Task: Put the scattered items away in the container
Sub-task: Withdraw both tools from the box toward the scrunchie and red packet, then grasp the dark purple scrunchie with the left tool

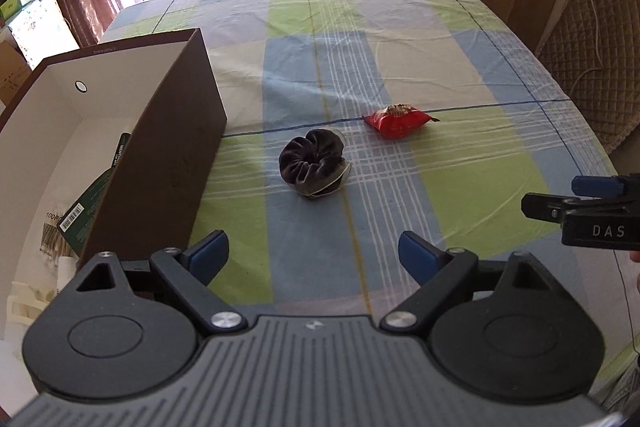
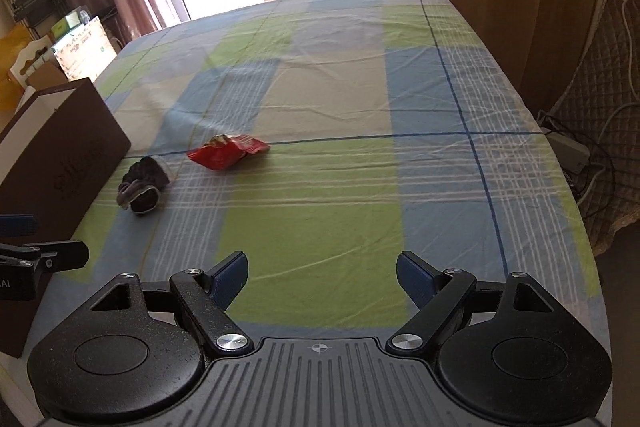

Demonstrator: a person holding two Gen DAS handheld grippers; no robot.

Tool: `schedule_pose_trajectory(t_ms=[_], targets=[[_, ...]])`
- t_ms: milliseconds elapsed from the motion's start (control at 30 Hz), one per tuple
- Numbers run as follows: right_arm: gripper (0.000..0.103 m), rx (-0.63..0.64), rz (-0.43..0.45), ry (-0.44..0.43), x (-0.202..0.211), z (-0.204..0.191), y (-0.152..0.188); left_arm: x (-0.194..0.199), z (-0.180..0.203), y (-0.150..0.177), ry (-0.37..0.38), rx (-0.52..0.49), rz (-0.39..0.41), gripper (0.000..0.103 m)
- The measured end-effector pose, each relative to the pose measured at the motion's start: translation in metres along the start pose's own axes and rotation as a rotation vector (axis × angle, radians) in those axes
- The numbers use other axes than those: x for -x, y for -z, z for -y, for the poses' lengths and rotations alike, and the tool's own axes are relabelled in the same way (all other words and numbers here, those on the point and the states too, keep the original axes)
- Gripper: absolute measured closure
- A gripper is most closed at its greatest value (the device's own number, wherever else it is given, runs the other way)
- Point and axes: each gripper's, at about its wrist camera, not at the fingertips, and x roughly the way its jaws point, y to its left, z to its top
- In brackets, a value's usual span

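Note:
A dark velvet scrunchie lies on the checked tablecloth, just right of a brown cardboard box. A red snack packet rests a little farther back and to the right. My left gripper hovers open in front of the scrunchie, nothing between its blue pads. My right gripper is open too, over bare cloth, well short of the packet. Inside the box I see a green packet and a pack of cotton swabs.
The table is covered by a blue, green and beige cloth with wide bare room at the back and right. A quilted chair with cables stands past the right edge. Cartons and curtains sit off the left side.

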Motion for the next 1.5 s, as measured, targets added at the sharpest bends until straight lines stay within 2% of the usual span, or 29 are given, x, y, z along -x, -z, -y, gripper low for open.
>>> schedule_pose_trajectory(t_ms=[133,467,533,600,667,700,800,967,1100,1167,1267,1300,1367,1400,1467,1500], targets=[[0.016,-0.01,0.004,0.008,-0.012,0.006,-0.008,-0.022,0.001,-0.008,-0.023,0.039,0.008,0.015],[0.016,-0.064,-0.013,0.022,-0.019,0.021,-0.008,-0.078,-0.005,-0.034,-0.048,0.126,-0.003,0.029],[0.016,-0.063,-0.014,0.015,-0.02,0.02,-0.008,-0.087,-0.01,-0.036,-0.045,0.142,-0.018,0.037],[0.016,-0.056,-0.011,0.001,-0.021,0.018,-0.008,-0.092,-0.017,-0.035,-0.016,0.168,-0.033,0.062],[0.016,-0.03,0.005,-0.038,-0.021,0.012,-0.009,-0.092,-0.022,-0.029,0.003,0.176,-0.036,0.071],[0.016,-0.007,0.014,-0.062,-0.022,0.007,-0.01,-0.09,-0.022,-0.026,0.007,0.171,-0.038,0.079],[0.016,0.126,0.042,-0.116,-0.03,-0.013,-0.02,-0.08,-0.022,-0.012,0.012,0.152,-0.05,0.09],[0.016,0.438,0.054,-0.184,-0.061,-0.053,-0.039,-0.057,-0.026,0.016,0.035,0.167,-0.078,0.091],[0.016,0.635,0.037,-0.165,-0.089,-0.076,-0.047,-0.046,-0.027,0.023,0.059,0.16,-0.078,0.089],[0.017,0.686,0.039,-0.164,-0.098,-0.083,-0.05,-0.041,-0.027,0.021,0.051,0.153,-0.056,0.083],[0.017,0.74,0.022,-0.165,-0.109,-0.089,-0.051,-0.039,-0.029,0.015,0.048,0.154,-0.034,0.08],[0.041,0.754,0.011,-0.165,-0.113,-0.091,-0.051,-0.039,-0.029,0.013,0.049,0.155,-0.03,0.079],[0.067,0.734,-0.021,-0.177,-0.115,-0.088,-0.052,-0.041,-0.029,0.009,0.051,0.153,-0.02,0.078],[0.083,0.704,-0.041,-0.189,-0.115,-0.085,-0.052,-0.042,-0.029,0.007,0.051,0.152,-0.016,0.077],[0.085,0.659,-0.06,-0.176,-0.11,-0.079,-0.049,-0.044,-0.03,0.002,0.053,0.15,-0.006,0.07],[0.093,0.631,-0.075,-0.176,-0.107,-0.075,-0.046,-0.045,-0.029,0.0,0.054,0.15,-0.001,0.065]])
